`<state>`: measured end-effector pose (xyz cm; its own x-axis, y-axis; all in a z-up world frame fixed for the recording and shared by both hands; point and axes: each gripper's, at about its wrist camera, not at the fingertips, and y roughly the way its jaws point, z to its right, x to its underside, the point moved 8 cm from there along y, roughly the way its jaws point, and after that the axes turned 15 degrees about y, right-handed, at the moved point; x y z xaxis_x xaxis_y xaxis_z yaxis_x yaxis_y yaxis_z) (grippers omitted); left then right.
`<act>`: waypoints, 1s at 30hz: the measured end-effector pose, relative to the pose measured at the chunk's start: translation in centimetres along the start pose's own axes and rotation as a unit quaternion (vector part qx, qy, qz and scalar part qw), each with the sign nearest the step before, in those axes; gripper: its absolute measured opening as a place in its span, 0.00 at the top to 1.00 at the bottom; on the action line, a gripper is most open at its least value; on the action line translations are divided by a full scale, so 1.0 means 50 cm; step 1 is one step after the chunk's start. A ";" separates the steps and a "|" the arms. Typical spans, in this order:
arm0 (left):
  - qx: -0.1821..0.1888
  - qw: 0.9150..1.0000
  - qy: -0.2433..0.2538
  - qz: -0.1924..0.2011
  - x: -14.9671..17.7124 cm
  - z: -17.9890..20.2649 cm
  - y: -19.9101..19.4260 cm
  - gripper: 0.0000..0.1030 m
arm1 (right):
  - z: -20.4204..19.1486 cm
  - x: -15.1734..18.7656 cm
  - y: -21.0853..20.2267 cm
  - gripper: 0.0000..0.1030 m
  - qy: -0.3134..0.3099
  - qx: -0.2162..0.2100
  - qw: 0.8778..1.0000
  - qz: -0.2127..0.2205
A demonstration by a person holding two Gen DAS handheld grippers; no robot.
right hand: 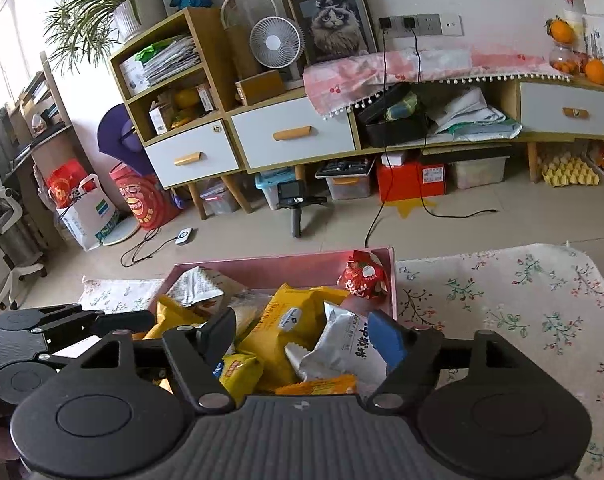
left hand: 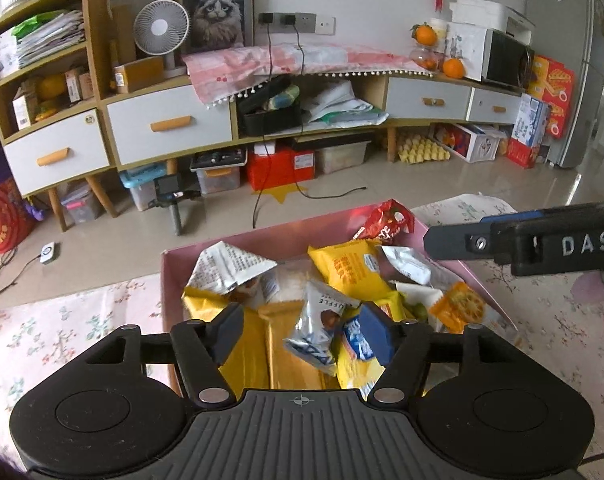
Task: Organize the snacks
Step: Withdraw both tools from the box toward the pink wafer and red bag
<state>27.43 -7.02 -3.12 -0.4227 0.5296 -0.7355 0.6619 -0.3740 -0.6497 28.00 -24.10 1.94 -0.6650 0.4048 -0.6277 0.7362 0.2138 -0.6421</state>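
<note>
Pink box [left hand: 170, 280] sits on the floral tablecloth [left hand: 62, 320]; its far rim lies close to the table's far edge, tiled floor [left hand: 341, 200] beyond. Open cloth lies to the right of the box in the right wrist view [right hand: 521, 312] and to its left in the left wrist view.

Box contents, loosely heaped: red snack packet [right hand: 361, 274] in the far right corner, leaning on the wall; white printed packet [left hand: 230, 268] at far left; yellow packet [left hand: 347, 268] mid-box; silver truffle packet [left hand: 317, 328] standing among flat yellow packets [left hand: 278, 352] at the near side; orange cracker packet [left hand: 457, 306] against the right wall; silver packet with dark characters [right hand: 341, 344] near the right gripper.

Left gripper [left hand: 307, 334]: held over the near side of the box, jaws spread wide, the silver truffle packet standing between the fingers without visible pinch; contact with the blue pad [left hand: 375, 332] cannot be told.

Right gripper [right hand: 307, 340]: also over the box, jaws wide, nothing clamped. In the left wrist view it enters from the right edge [left hand: 521, 240], above the box's right wall.

Left gripper body visible at lower left of the right wrist view [right hand: 42, 348].
</note>
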 end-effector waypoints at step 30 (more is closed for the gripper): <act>-0.065 0.996 -0.021 -0.057 0.219 0.002 -0.174 0.04 | -0.051 0.143 -0.137 0.18 -0.081 0.054 0.995 -0.012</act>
<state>16.98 1.98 -5.55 -0.5233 0.5290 -0.6681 0.6823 -0.2096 -0.7004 18.54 -20.40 2.96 -0.7002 0.2502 -0.6687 0.7079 0.1208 -0.6960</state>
